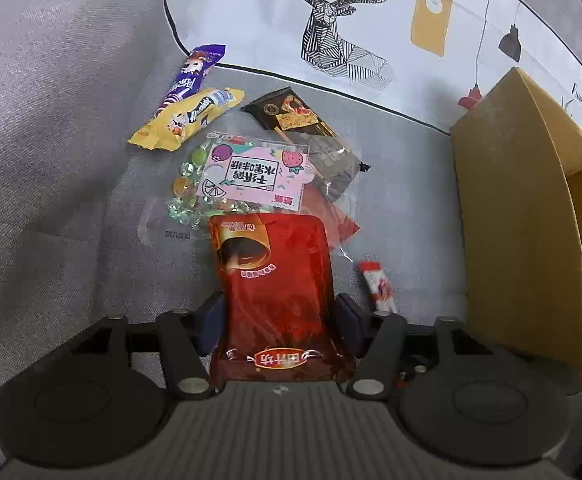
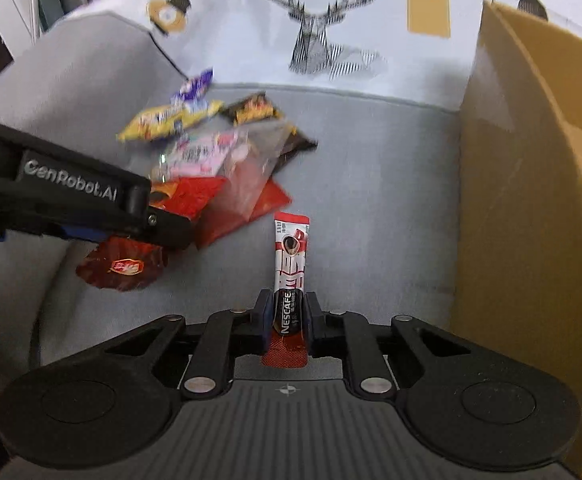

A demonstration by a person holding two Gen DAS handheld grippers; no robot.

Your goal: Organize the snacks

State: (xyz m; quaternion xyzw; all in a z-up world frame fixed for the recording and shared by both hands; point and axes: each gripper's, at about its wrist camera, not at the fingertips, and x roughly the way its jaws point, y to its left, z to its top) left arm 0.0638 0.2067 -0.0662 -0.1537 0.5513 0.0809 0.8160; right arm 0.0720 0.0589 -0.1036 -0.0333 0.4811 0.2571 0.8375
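2 glossy foil packs: crinkled red pouch [image 1: 277, 292], slim coffee stick [image 2: 290, 264].

Grey sofa seat [image 1: 51, 140], white deer-print cushion [image 1: 371, 12], window frame [image 2: 7, 4] top-left bkgd

A grey fabric sofa seat [image 1: 403, 184] carries the snacks, with a white deer-print cushion [image 1: 331, 20] standing along its back edge and an open cardboard box [image 1: 515, 208] resting on it at the right. Lying directly on the fabric in a loose cluster are a yellow wrapper [image 1: 187, 118] with a purple packet [image 1: 191, 76] partly under it, a black packet [image 1: 287, 114] and a clear bag of fruit candies [image 1: 247, 178] — this bag overlaps a flat red pouch [image 1: 341, 220].
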